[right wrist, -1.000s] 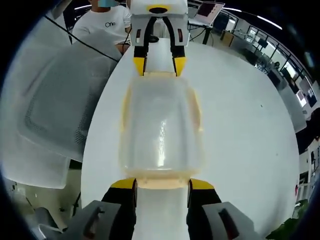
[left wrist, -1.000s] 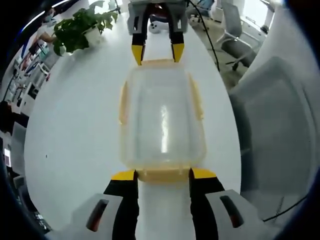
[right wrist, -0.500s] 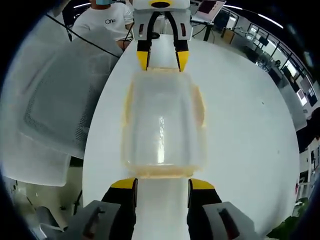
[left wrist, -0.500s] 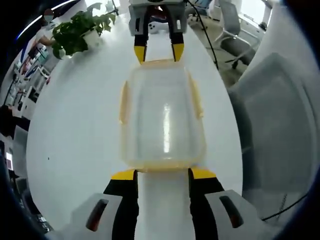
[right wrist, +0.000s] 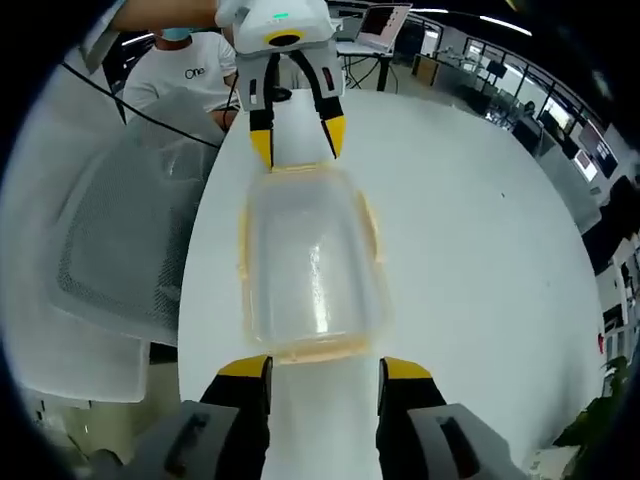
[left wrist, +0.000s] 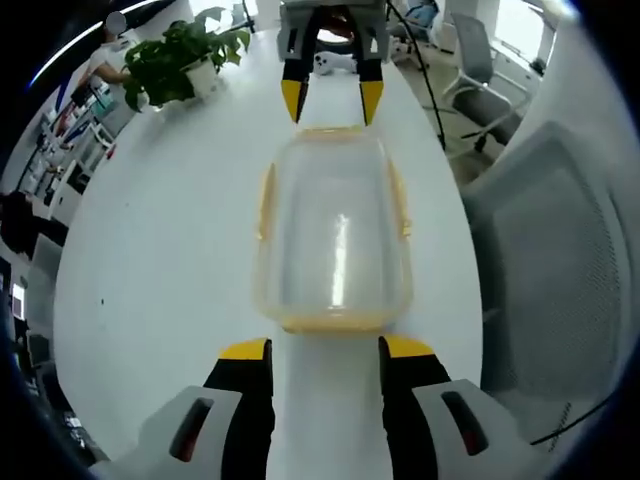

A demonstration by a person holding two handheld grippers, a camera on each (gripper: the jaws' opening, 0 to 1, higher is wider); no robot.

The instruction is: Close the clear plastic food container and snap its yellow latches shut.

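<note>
Both grippers have pulled back from the clear rectangular plastic food container with yellow latches (left wrist: 333,232). A second ago each gripper's yellow tips sat right at an end latch, straddling or touching it; now there is a bare strip of white table (left wrist: 160,250) between tips and container at both ends. Judgement: the press on the two end latches looks finished and the hands are backing off, so this is a release or retreat step, not a fresh push.

Lid is on the container, sitting flat as far as can be told. The near yellow end latch (left wrist: 332,322) in the left gripper view looks folded down against the wall. The long-side latches (left wrist: 266,203) look like they flare out a little from the body, but whether they are snapped or loose is too blurry to tell. If loose, they are what remains.

Left gripper (left wrist: 322,349): jaws spread wide, nothing between them, container straight ahead, close but apart from the tips. The right gripper (left wrist: 331,98) shows at the container's far end, jaws also wide and empty, tips just short of the far edge.

Right gripper view: right gripper (right wrist: 319,367) wide and empty, container (right wrist: 308,268) straight ahead, angled slightly off the jaw line, near latch (right wrist: 312,349) just beyond the tips, not touching. Left gripper (right wrist: 296,138) at the far end, jaws spread, tips close above the far rim, contact unclear.

Grey mesh chair (right wrist: 130,250) sits beside the table off the container's long side; a potted green plant (left wrist: 180,62) is well apart, beyond the far end.
</note>
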